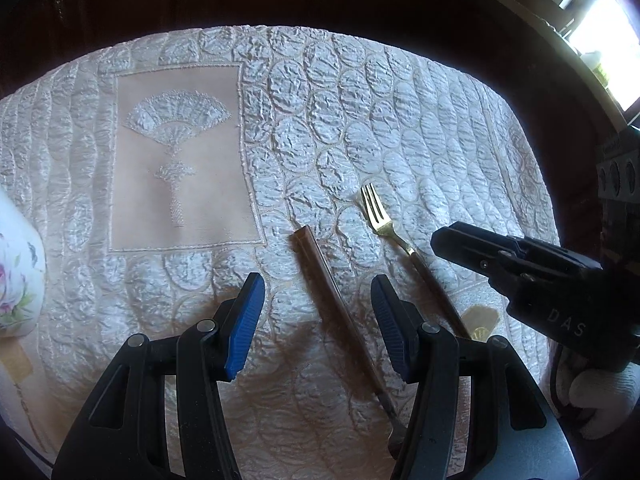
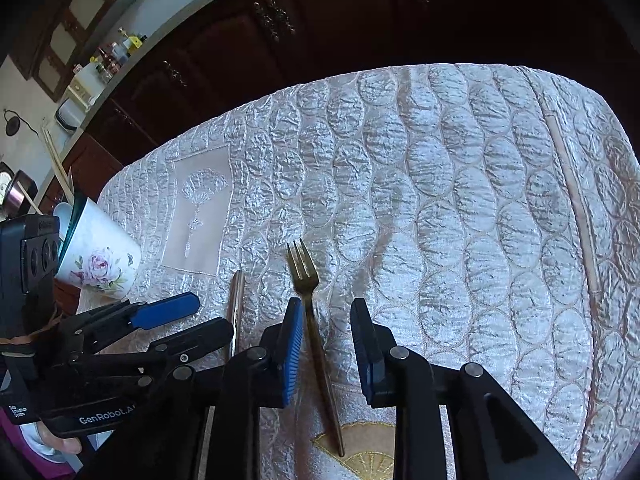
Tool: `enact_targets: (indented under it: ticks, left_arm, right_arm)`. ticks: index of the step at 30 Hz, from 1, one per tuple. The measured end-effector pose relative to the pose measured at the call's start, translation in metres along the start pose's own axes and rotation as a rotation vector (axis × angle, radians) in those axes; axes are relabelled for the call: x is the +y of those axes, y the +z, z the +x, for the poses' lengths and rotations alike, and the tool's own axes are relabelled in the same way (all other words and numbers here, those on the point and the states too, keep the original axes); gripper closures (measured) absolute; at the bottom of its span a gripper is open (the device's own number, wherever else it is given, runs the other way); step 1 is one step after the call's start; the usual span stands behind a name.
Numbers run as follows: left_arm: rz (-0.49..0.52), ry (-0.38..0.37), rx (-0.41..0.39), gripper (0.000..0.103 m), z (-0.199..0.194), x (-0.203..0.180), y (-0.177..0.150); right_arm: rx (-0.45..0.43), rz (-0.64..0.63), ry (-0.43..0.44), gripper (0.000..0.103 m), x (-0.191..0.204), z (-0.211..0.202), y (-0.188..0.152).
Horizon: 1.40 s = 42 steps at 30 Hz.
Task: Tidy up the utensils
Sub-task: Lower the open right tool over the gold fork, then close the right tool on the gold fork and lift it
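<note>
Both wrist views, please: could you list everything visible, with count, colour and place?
fork: one, gold, lying on the cloth between the right gripper's open jaws
dark-handled utensil: one, brown, lying left of the fork, between the left gripper's jaws
floral cup: one, white with pink flowers, at the cloth's left side
tablecloth: one, white quilted, covering the table
cabinets: dark brown, behind the table
left gripper: black, blue pads, open
right gripper: black, blue pads, open
</note>
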<state>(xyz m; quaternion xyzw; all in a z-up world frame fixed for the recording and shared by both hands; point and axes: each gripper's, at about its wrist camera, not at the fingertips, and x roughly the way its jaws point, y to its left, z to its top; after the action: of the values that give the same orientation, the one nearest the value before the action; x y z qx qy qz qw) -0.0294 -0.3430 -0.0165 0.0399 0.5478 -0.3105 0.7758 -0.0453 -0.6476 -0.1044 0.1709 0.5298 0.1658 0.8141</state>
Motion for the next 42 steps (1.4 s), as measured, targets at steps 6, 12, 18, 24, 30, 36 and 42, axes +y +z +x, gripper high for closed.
enact_targets:
  ticks: [6, 12, 18, 24, 30, 36, 42]
  left_arm:
    - [-0.01, -0.008, 0.016, 0.048, 0.012, -0.002, 0.003]
    - [-0.041, -0.011, 0.007, 0.048, 0.021, -0.001, 0.008]
    - [0.001, -0.012, 0.009, 0.078, 0.027, -0.009, 0.01]
    - [-0.028, -0.027, 0.007, 0.087, 0.021, 0.006, 0.011]
    - [-0.053, -0.033, -0.026, 0.087, -0.003, 0.023, 0.005]
    - [-0.067, -0.034, -0.049, 0.087, -0.019, 0.032, 0.001]
    - [-0.062, -0.05, -0.062, 0.088, -0.029, 0.035, -0.004]
  right_arm:
    - [-0.003, 0.005, 0.002, 0.08, -0.006, -0.001, -0.003]
    - [0.002, 0.012, 0.005, 0.077, -0.011, -0.002, -0.003]
    - [0.004, 0.011, 0.029, 0.077, -0.01, -0.001, -0.002]
    - [0.027, -0.061, 0.024, 0.077, 0.006, 0.013, 0.009]
    - [0.07, -0.154, -0.044, 0.077, 0.022, 0.039, 0.015]
    - [0.061, -0.212, -0.087, 0.084, 0.036, 0.049, 0.019]
    - [0.034, -0.215, -0.08, 0.087, 0.049, 0.04, 0.019]
